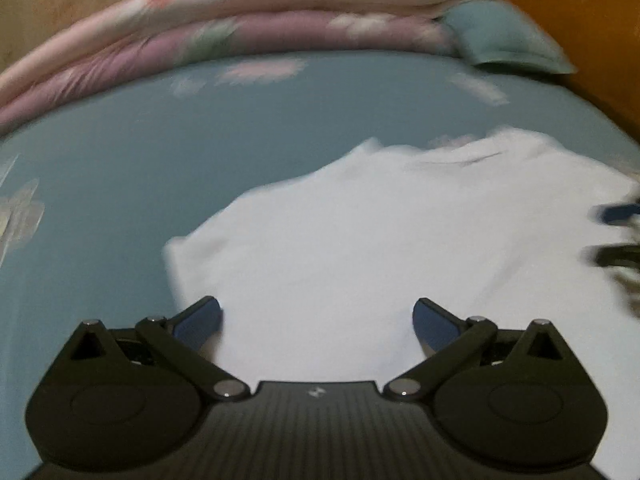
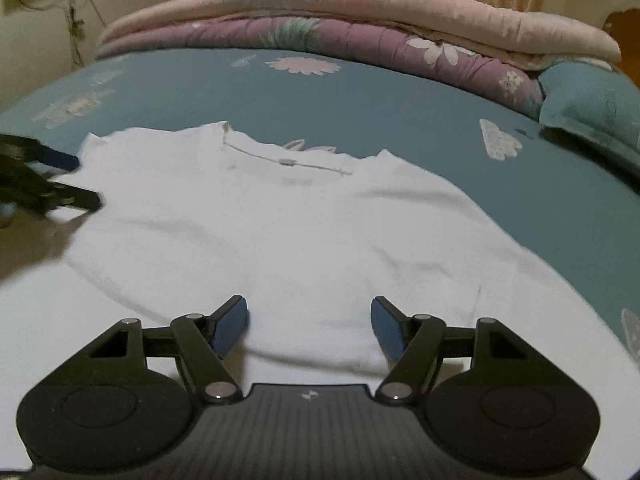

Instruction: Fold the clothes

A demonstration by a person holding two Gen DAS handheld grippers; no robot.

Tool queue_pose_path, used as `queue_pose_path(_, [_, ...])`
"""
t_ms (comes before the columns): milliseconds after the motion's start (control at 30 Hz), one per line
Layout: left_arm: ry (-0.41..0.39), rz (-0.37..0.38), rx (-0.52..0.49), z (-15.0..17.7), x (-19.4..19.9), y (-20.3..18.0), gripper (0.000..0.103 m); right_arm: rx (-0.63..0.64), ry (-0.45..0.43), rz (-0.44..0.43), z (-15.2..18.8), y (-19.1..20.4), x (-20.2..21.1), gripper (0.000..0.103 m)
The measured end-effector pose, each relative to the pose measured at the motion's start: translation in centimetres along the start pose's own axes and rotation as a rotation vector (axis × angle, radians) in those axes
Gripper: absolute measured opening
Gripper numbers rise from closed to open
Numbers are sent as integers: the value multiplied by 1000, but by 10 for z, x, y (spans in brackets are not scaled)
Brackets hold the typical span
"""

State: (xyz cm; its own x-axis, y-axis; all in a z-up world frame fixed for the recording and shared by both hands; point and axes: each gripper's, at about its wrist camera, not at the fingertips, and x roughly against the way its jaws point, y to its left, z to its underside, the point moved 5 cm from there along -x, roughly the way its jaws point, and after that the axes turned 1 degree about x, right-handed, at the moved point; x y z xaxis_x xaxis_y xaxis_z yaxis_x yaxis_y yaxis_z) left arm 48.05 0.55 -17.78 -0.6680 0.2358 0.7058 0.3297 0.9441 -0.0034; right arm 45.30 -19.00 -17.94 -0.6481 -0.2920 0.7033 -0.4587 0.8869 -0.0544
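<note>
the white t-shirt [image 2: 280,232] lies spread flat on the blue bedsheet [image 2: 360,92], neckline [image 2: 286,162] toward the folded quilts [image 2: 320,28] at the far side, and i'll place everything by that shirt. my right claw [image 2: 310,326] hangs over its near hem, jaws wide apart with nothing between them, only white cloth beneath. my left claw [image 1: 318,322] sits above the shirt's left edge, close to the sleeve [image 1: 188,252], jaws just as wide and holding nothing; that view is smeared with motion blur. i judge the folding has not begun: the shirt looks unfolded, and this is the approach to a first grasp. next i would need to bring each claw down on a hem or side edge, pinch only one layer's worth of cloth, and lift both sides evenly so the fold lands straight.
</note>
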Motion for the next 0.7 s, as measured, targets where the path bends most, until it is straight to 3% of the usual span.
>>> queue_pose_path(133, [-9, -42, 64, -2, 1, 21, 102, 33, 29, 34, 10, 4, 12, 85])
queue_pose_path(300, [-28, 14, 94, -11, 28, 13, 102, 2, 22, 15, 11, 7, 43, 85])
queue_pose_path(500, [-27, 174, -25, -4, 40, -31, 102, 20, -2, -29, 3, 17, 48, 87])
queue_pose_path(600, [25, 144, -74, 8, 27, -37, 102, -18, -8, -56, -9, 11, 29, 88])
queue_pose_path(700, [40, 115, -109, 19, 21, -36, 102, -71, 78, -32, 0, -2, 4, 92])
